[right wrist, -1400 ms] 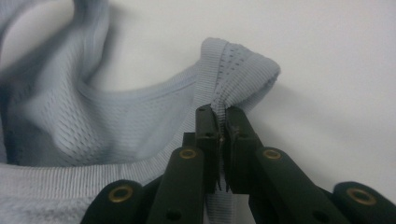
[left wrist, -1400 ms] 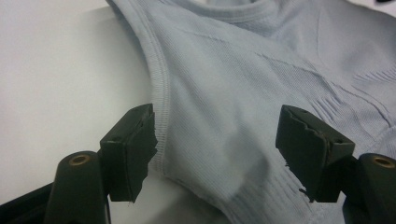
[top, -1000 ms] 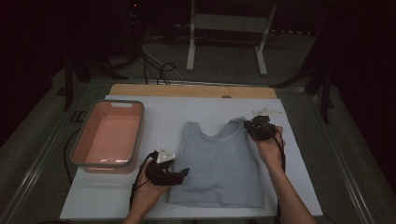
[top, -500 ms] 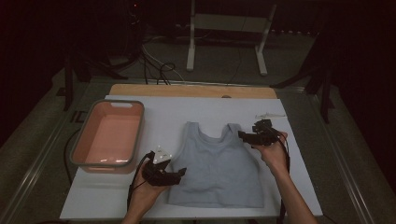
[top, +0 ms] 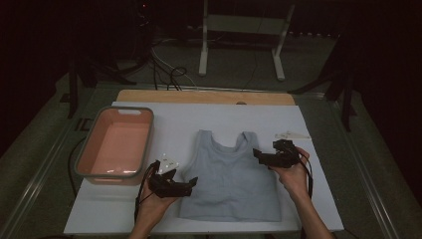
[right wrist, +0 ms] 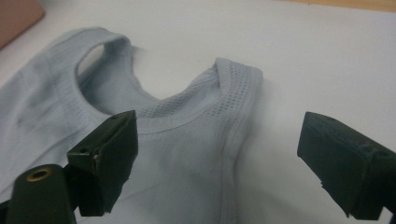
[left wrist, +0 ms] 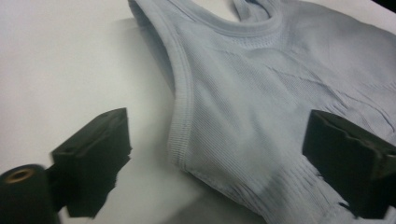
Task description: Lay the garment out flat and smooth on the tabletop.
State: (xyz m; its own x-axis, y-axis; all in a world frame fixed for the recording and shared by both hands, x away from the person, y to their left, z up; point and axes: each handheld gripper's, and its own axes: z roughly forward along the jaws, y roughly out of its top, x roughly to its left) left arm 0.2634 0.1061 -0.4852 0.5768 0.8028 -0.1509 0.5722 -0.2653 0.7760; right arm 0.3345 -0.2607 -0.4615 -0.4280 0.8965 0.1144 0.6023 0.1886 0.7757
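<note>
Rig looks: all black, chunky

Each gripper [top: 189, 183] has matte blocky pads [left wrist: 95, 158], a brass-ringed screw hole at the base, black trailing cable; the left carries a grey three-cornered plate. Forearms bare.

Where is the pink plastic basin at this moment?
In the high view, the pink plastic basin stands on the left part of the white table, left of the flat light-blue sleeveless top and just beyond the left tongs.

Lighting: dim room with dark, murky surroundings, evenly lit white table [top: 318, 149] without glare; soft shadows under the vest [left wrist: 280, 93]; near jaws slightly blurred in both gripper views.
</note>
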